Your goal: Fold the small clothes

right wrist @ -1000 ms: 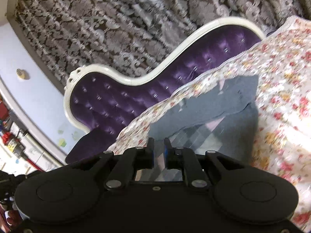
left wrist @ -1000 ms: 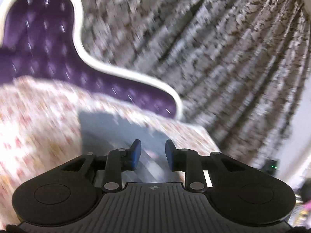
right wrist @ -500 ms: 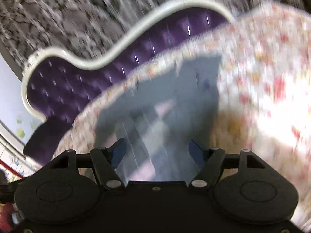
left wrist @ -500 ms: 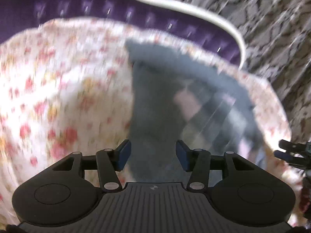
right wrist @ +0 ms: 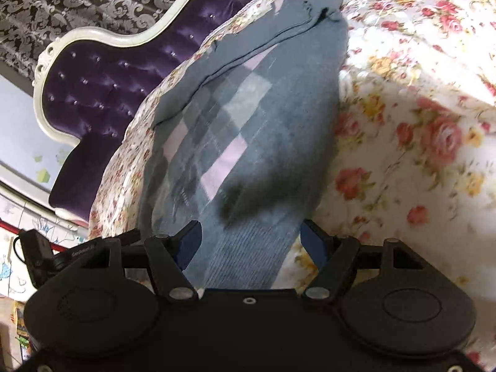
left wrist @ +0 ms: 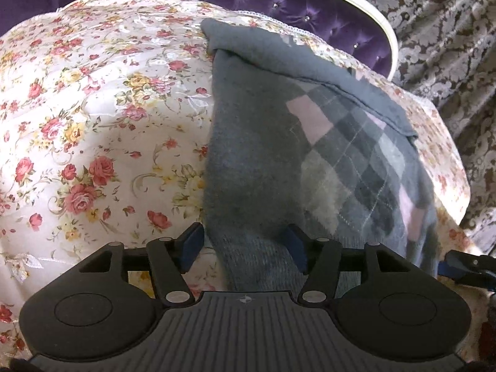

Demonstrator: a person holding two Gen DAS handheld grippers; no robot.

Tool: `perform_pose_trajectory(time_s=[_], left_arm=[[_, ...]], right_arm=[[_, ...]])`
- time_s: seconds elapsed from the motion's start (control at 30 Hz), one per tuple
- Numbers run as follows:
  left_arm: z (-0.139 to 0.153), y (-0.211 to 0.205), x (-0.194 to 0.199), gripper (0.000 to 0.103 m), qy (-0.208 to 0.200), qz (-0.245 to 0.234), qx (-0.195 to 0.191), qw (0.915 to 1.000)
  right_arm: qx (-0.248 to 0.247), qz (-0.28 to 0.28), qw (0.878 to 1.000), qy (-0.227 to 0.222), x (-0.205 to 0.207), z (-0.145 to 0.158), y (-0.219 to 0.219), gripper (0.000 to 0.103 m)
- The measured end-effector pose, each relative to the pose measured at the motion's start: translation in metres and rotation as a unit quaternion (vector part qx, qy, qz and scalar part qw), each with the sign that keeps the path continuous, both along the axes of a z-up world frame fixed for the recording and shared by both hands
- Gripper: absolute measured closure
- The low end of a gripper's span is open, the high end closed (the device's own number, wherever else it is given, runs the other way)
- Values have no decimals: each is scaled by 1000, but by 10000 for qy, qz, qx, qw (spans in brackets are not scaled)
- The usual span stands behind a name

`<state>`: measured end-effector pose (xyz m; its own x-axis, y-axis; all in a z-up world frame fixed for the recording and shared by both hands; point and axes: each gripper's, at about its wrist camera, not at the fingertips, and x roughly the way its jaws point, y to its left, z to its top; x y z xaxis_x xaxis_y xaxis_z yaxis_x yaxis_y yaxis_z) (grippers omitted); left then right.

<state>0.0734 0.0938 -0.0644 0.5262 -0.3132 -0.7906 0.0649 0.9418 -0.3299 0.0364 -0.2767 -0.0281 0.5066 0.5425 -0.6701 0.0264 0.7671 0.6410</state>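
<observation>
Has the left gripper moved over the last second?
Yes. The left gripper has tipped down toward the bed: the purple headboard slid to the top edge, and the grey sweater now fills the view.

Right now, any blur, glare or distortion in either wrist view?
Left wrist: sharp, strong fisheye bowing; the floral bedspread is washed out at left, and the grey argyle sweater reads clearly. Right wrist: slight motion blur on the roses at right, blown-out white patches, and a dark shadow on the sweater's hem.
</observation>
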Motion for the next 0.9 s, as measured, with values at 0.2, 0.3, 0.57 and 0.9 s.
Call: perform_pose_trajectory(time_s=[0.2, 0.3, 0.57, 0.9], left_arm=[[1, -6, -2, 93, -85, 69, 405, 9991], [11, 6, -8, 99, -145, 172, 87, 9997], [85, 22, -23, 100, -709, 61, -832, 9940], [131, 13, 6, 100, -1256, 2, -853, 9884]], right_arm=[[102, 195, 9997, 110, -6, -5, 15, 72], [-75, 275, 9996, 2, -11, -7, 24, 84], [244, 206, 9962, -814, -17, 57, 9, 84], [349, 8, 9855, -1661, 10, 113, -10, 89]])
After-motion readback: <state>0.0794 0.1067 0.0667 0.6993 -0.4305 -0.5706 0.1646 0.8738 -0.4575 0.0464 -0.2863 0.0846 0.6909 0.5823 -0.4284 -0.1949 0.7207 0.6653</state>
